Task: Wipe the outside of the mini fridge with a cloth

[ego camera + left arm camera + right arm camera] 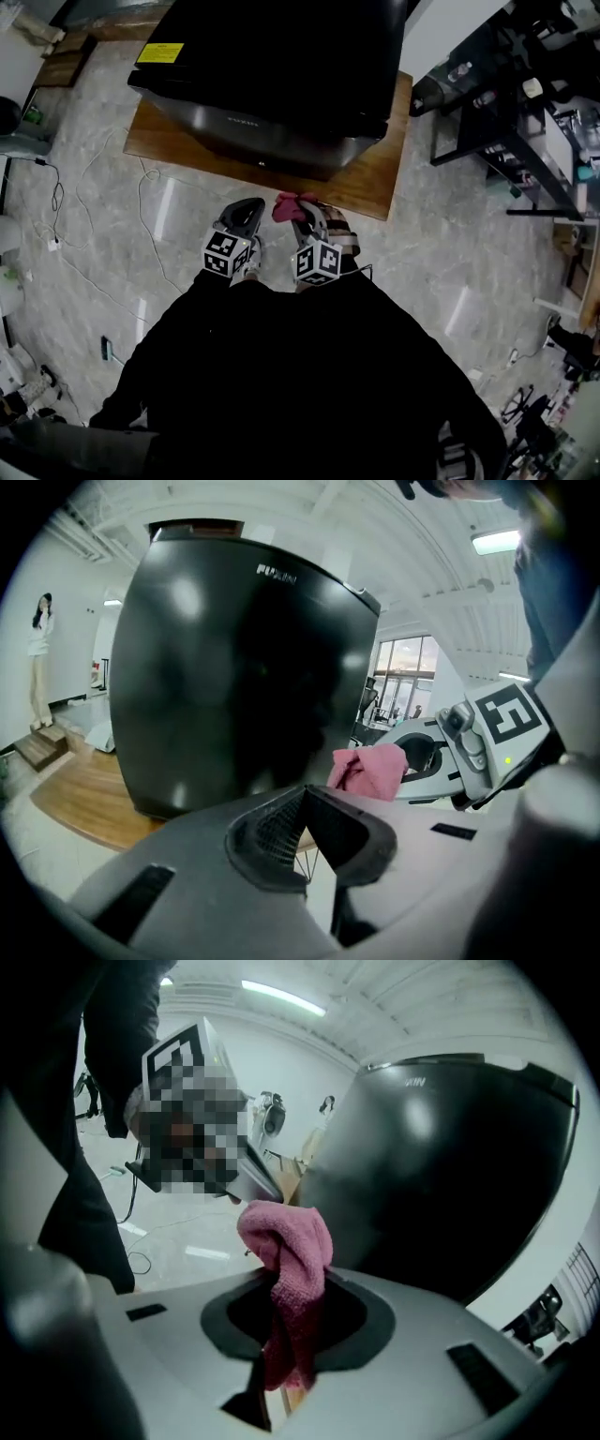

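Now | left gripper (249,210) jaws together, empty | right gripper (305,217), alongside, jaws pinch cloth (284,207)

I see my right gripper (289,1321) with its 2 jaws clamped on a pink cloth (291,1251), which bunches up above them. A black fridge (450,1176) fills the right side just ahead. A cable (139,1262) lies on the grey floor (192,1237) at left.

Glossy black fridge (272,66); terry-textured pink cloth (286,1251); smooth wooden platform (370,183).

Pink cloth (286,1260), black mini fridge (281,56), grey veined floor (441,262), wood-brown platform (375,183)
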`<state>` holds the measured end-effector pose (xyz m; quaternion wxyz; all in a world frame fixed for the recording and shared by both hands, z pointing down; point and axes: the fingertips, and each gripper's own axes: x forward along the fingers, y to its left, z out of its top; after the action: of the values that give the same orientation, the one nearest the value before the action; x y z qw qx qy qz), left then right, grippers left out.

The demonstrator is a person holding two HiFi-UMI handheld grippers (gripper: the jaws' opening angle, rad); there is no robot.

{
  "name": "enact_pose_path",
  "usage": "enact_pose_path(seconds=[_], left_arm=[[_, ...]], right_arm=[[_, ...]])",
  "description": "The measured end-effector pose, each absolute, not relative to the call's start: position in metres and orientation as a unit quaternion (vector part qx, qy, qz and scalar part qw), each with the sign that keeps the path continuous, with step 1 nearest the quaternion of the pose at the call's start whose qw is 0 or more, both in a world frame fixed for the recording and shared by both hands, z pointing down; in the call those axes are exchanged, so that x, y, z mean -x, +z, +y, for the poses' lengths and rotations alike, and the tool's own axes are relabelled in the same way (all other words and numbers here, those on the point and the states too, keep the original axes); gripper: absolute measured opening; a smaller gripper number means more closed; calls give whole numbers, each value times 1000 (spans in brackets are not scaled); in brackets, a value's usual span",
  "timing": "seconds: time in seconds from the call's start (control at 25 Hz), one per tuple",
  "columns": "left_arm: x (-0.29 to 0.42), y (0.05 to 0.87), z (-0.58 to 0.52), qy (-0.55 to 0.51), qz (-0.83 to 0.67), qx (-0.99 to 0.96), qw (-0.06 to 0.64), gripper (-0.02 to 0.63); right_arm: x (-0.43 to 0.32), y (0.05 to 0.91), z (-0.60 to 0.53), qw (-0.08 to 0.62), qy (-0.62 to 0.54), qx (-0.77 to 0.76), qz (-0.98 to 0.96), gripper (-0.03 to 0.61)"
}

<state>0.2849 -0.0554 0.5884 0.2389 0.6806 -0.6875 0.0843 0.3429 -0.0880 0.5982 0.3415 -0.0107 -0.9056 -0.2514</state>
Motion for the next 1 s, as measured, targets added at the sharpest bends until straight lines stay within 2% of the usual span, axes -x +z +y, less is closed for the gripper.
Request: enact_pose_path(seconds=[0.56,0.76,1.0], left_arm=[[-279,443,-13,20,-754,-649,101,6],[-223,414,7,25,-744,-665,62,6],[-126,398,41,17,-718,-695,28,6]], right_arm=[[-323,456,-49,193,-267,38,-943,91],[-271,419,-24,169,-281,6,-945,91],[-181,406,7,183,-298,-53,-935,91]])
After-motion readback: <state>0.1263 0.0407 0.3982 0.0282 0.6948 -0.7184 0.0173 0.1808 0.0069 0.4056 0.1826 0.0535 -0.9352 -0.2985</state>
